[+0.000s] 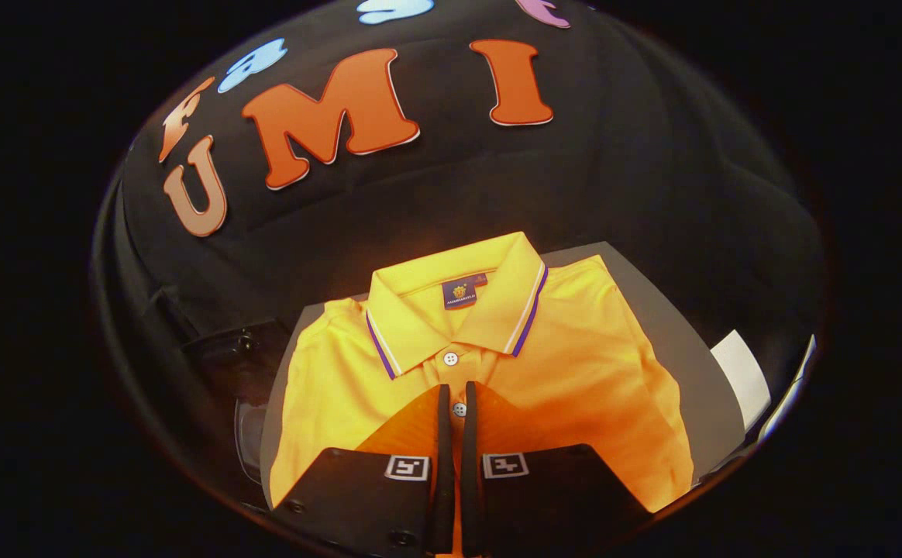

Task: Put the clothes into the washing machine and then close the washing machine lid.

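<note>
Folded yellow polo shirt (575, 364) lying flat on a grey surface (676, 333), collar pointing away from the gripper (458, 399). Collar's got white and purple trim along the edge, plus a small dark label inside the neck. The two fingers are nearly together with just a thin slit between them, tips right over the button placket, one button peeking through the gap. Can't tell if they're pinching fabric or just hovering. A white sheet (741, 376) sits off to the right, past the shirt.
</note>
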Motion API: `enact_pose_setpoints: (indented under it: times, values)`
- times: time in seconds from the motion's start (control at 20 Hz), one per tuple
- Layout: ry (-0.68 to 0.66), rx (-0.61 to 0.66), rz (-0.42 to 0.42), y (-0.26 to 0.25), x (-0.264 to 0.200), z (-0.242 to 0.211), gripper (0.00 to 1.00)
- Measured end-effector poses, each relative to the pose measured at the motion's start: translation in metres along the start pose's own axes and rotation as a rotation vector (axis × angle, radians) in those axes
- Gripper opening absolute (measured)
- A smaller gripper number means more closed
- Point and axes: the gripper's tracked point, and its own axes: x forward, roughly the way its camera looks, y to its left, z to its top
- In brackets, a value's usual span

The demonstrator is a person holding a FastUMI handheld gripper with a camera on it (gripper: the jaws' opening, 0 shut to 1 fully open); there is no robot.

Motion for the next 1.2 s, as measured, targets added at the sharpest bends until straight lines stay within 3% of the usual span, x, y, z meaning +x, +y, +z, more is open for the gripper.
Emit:
enact_pose_setpoints:
  times: [0.75,1.2]
  values:
    - [-0.256,0.011,0.151,0.091,-0.116,0.052,0.11]
    - [-0.262,-0.02,0.257,0.191,-0.145,0.039,0.11]
